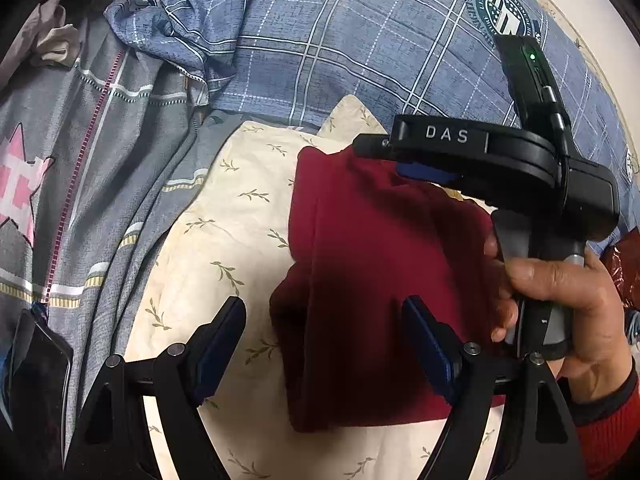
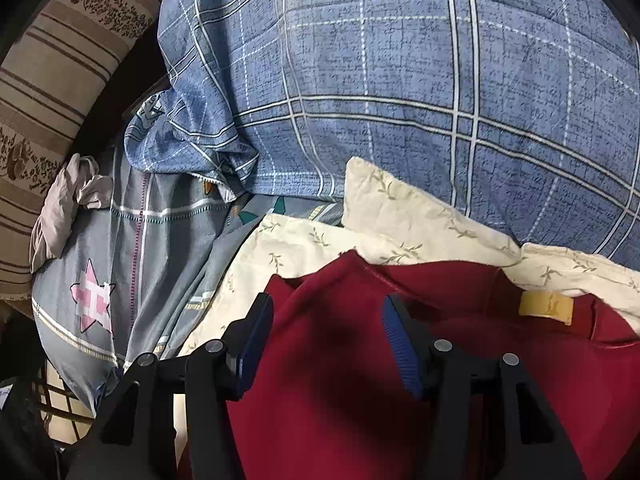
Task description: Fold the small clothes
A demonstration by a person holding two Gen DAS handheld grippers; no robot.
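Left wrist view: the dark red knit garment (image 1: 380, 280) lies partly folded on the cream leaf-print pillowcase (image 1: 224, 240), its long folded edge running down the middle of that cloth and its near end reaching toward the near edge.
Right wrist view: the same garment (image 2: 360, 380) shows its neckline, with a yellow label (image 2: 546, 306) at the far right.
Step in hand: by my reading, mid-fold; one lengthwise fold looks done, and the garment is not yet a compact bundle.
Left tongs: the left gripper (image 1: 324, 344) stands wide open, holding nothing, one finger over the pillowcase and the other over the red cloth.
Right tongs: the right gripper (image 2: 326, 344) is also wide open and empty, hovering over the collar end; whether a pad touches cloth I cannot tell.
Hand pose: the person's right hand (image 1: 576, 304) wraps the handle, the tool angled across the garment's far right corner.
Next move: likely pinch an end through both layers and carry it over the other end, keeping the edges lined up.
Surroundings: a blue plaid quilt (image 1: 360, 40) lies along the far edge, a grey star-print sheet (image 1: 80, 180) at the left.
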